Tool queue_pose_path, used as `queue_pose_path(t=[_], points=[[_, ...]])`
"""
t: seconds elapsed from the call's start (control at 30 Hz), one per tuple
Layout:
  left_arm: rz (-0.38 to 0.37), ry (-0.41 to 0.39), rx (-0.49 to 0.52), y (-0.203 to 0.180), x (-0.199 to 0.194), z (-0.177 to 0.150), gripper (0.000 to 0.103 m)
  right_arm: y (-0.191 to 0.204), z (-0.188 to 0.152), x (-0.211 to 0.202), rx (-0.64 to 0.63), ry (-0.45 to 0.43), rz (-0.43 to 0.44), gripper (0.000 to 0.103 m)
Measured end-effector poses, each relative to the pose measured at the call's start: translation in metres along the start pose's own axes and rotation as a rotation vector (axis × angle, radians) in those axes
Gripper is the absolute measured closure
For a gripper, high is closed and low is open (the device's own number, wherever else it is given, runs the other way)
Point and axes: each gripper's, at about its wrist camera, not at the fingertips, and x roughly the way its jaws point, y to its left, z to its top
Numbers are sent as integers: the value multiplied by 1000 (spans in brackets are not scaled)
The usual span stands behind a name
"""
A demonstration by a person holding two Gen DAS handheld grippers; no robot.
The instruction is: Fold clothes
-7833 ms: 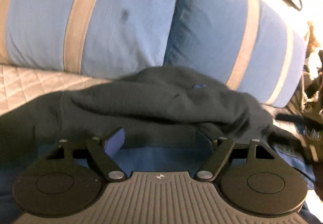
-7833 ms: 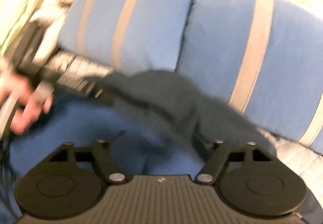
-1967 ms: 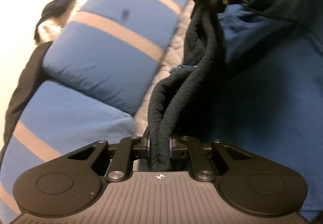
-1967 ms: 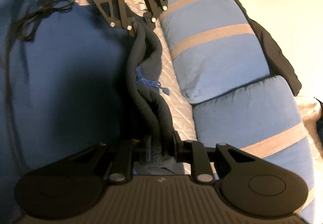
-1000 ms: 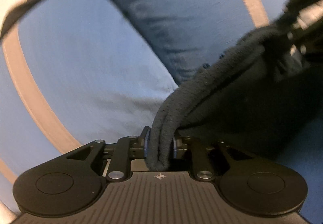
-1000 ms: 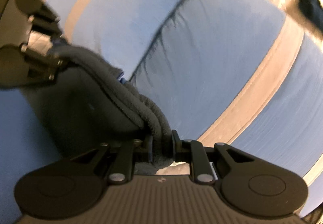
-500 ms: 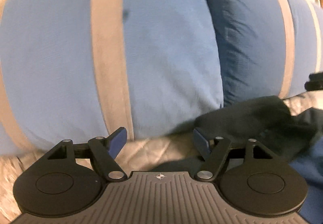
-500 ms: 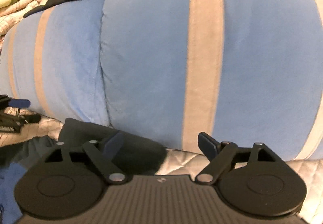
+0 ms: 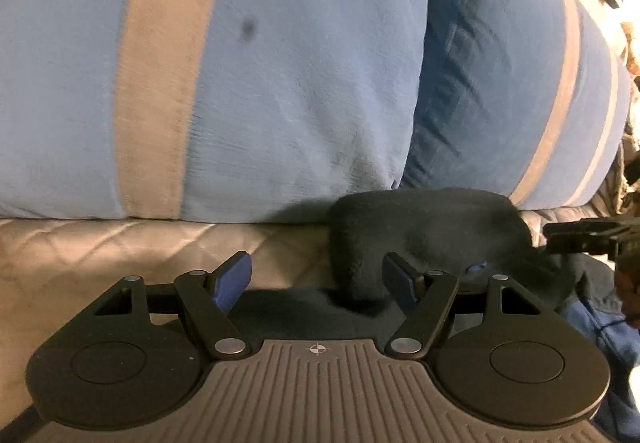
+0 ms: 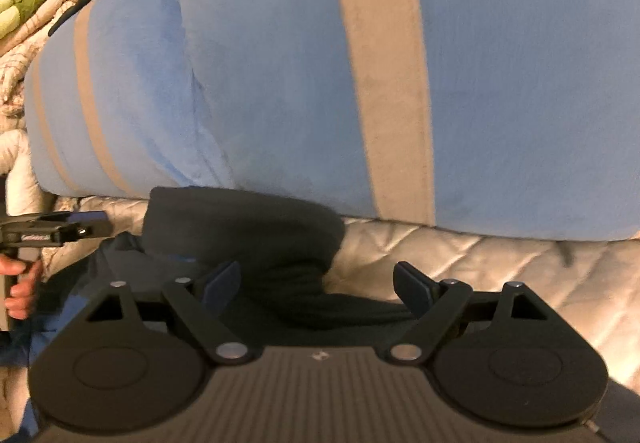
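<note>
A dark fleece garment lies folded in a thick bundle on the quilted bed cover, against the foot of the blue pillows. In the left wrist view my left gripper stands open just in front of the bundle's left end, pads touching nothing. In the right wrist view the same garment lies ahead and left, and my right gripper is open over its right end, with cloth below the jaws but not pinched. Each gripper shows at the edge of the other's view: the right gripper, the left gripper.
Two big blue pillows with tan stripes stand upright close behind the garment. The beige quilted cover stretches to both sides. A blue cloth lies under the garment. A hand grips the left gripper's handle.
Both grippers were shut on the ends of the rolled garment a second ago. They have let go, rolled level and drawn back, and the garment now lies on the bed.
</note>
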Motion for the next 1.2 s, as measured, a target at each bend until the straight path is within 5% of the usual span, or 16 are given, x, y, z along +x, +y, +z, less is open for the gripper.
queue_pose_path(t=[0.17,0.2,0.23,0.27,0.43,0.57,0.63,0.7,0.77,0.83,1.0,1.2], points=[[-32,64,-61,-5,30,2,36,-1,1,32,36,34,33,22],[-50,64,-77,-5,32,4,65,-1,1,38,44,43,42,25],[-67,59,-87,-6,33,7,86,-1,2,44,52,52,51,41],[-56,49,-91,-9,32,11,87,1,2,48,43,52,49,65],[51,-20,18,-36,28,15,90,14,11,57,-36,-11,-10,80],[65,-20,46,-36,21,6,79,27,10,60,-86,-43,-66,79],[62,-11,49,-30,11,4,43,29,7,58,-77,-41,-80,60],[51,-35,47,-19,-9,3,30,28,5,51,-69,-39,-78,55],[21,-67,16,-1,-27,3,29,29,4,39,-90,-61,-82,42],[32,-85,-9,18,-44,2,29,28,3,22,-115,-108,-123,19],[237,-58,85,47,-54,-17,29,16,0,-12,-128,-140,-150,18],[267,-40,241,46,-43,-53,29,-3,-16,-44,-110,-158,-156,18]])
